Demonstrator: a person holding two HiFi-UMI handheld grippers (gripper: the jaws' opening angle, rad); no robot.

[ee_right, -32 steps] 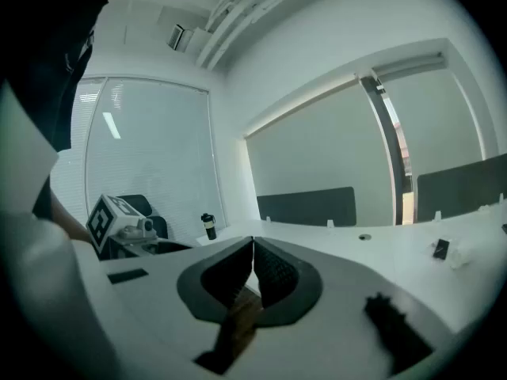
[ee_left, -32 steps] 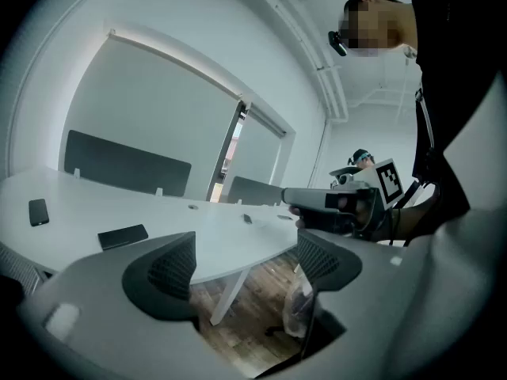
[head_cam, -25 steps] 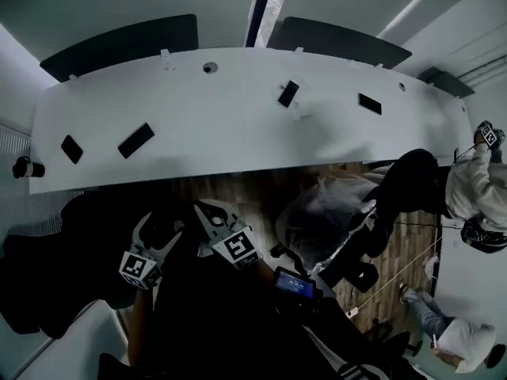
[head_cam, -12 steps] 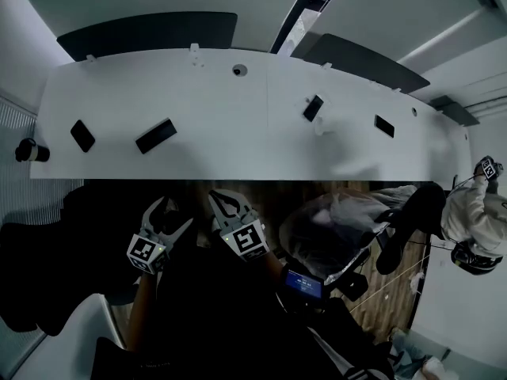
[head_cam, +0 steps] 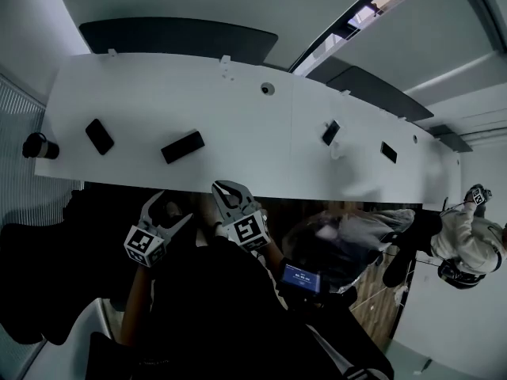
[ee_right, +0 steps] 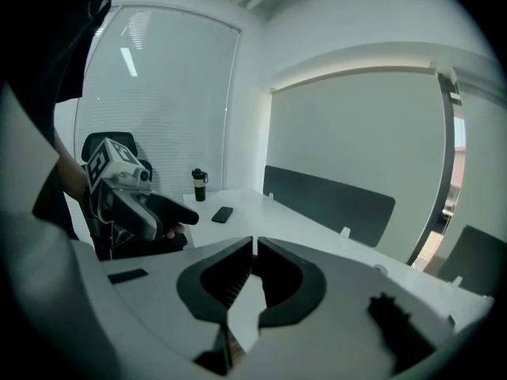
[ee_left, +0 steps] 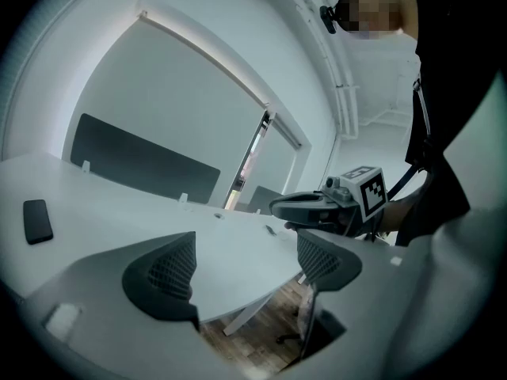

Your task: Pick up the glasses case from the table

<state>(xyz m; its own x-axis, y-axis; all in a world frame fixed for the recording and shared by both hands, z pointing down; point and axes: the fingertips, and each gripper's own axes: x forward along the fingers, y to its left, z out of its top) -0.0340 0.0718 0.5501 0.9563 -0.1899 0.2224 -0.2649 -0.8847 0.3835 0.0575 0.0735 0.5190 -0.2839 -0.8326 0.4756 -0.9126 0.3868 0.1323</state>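
The right gripper [head_cam: 227, 188] has its jaws pressed together on nothing. The left gripper [head_cam: 173, 209] stands wide apart, also empty. Both hang before the near edge of the white surface [head_cam: 253, 145]. The dark oblong [head_cam: 183, 146] lying flat beyond them is probably the glasses case. A similar flat dark slab [head_cam: 99, 136] lies near it, so the wrong thing could be taken. Closed jaws would only push the case away.

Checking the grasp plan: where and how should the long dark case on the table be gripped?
Probably at the middle of the case, jaws across its narrow width, coming down from the near edge of the table. It lies flat, long and slanted, with bare surface all around it.
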